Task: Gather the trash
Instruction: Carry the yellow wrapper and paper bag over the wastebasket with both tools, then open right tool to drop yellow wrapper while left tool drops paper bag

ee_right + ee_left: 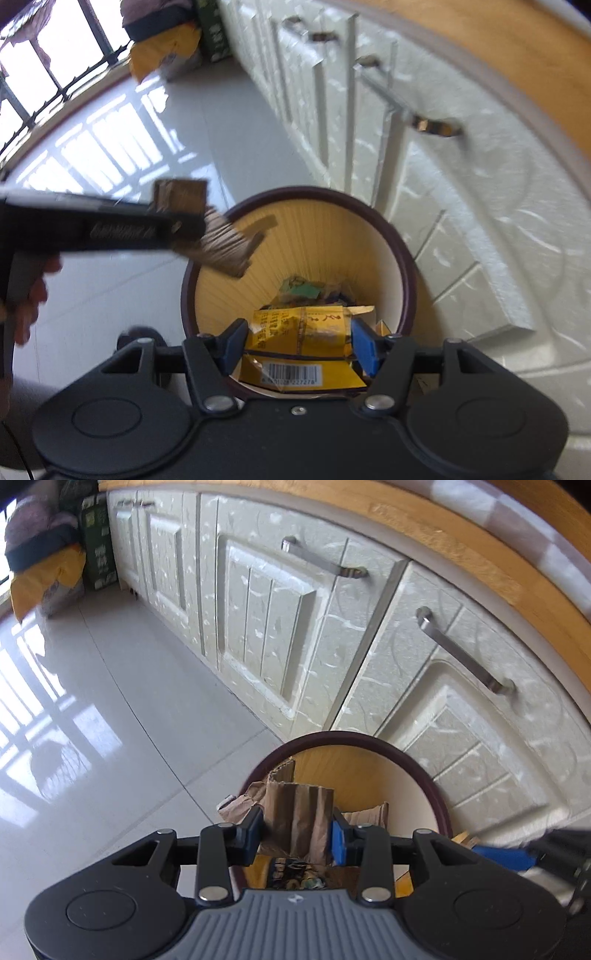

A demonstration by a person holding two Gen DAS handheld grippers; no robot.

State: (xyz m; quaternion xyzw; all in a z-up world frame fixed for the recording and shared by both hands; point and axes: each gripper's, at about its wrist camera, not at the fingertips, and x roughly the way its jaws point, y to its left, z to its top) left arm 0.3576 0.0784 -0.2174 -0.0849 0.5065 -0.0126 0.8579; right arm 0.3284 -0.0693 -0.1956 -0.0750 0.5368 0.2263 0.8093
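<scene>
A round bin with a dark maroon rim [424,771] and yellow inner wall stands on the floor against white cabinets; it also shows in the right wrist view [400,251]. My left gripper [297,830] is shut on a crumpled brown paper bag [299,812] over the bin's near left rim. In the right wrist view the left gripper [207,225] holds that brown paper [225,247] above the bin. My right gripper [297,345] is shut on a yellow wrapper [295,332] with a barcode, over the bin's near edge. Other wrappers [306,290] lie at the bin's bottom.
White cabinet doors [269,624] with metal handles [461,650] run along the right, under a wooden counter edge [443,535]. Glossy grey tile floor [110,701] spreads left. A yellow bag [48,579] and green box [96,542] stand at the far end.
</scene>
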